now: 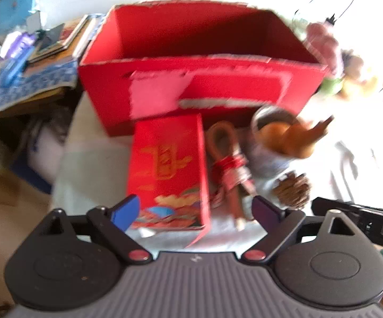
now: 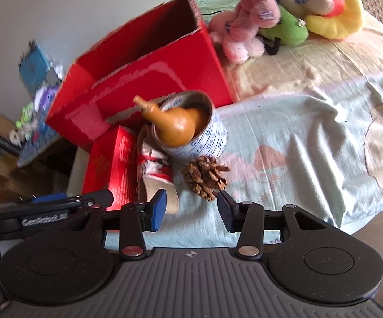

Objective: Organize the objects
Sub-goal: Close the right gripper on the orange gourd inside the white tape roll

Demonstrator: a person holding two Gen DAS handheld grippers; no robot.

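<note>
Left wrist view: the left gripper (image 1: 195,212) is standing with its jaws apart, holding nothing, the small red box (image 1: 169,172) lying between and just ahead of its fingertips. This box is one in number, glossy red with gold lettering and a coloured picture at its near end. Directly beyond it one large red carton (image 1: 199,79) is sitting open-topped and empty as far as can be seen. Ahead and to the right of the fingers one wooden shoehorn-like piece bound with red cord (image 1: 228,159) is lying, then one blue-and-white patterned cup (image 1: 268,156) carrying one brown gourd (image 1: 295,137), and one pine cone (image 1: 293,189) nearer the right finger. The picture is blurred. Right wrist view: the right gripper (image 2: 191,210) is likewise standing with jaws apart and empty, over the pale printed bedcover (image 2: 310,132). The pine cone is lying just ahead of the fingertips; the cup with the gourd is beyond it, the bound piece and small red box ahead-left, the carton behind them. Far ahead to the right, plush toys (image 2: 284,13) are piled together; their count cannot be told.
</note>
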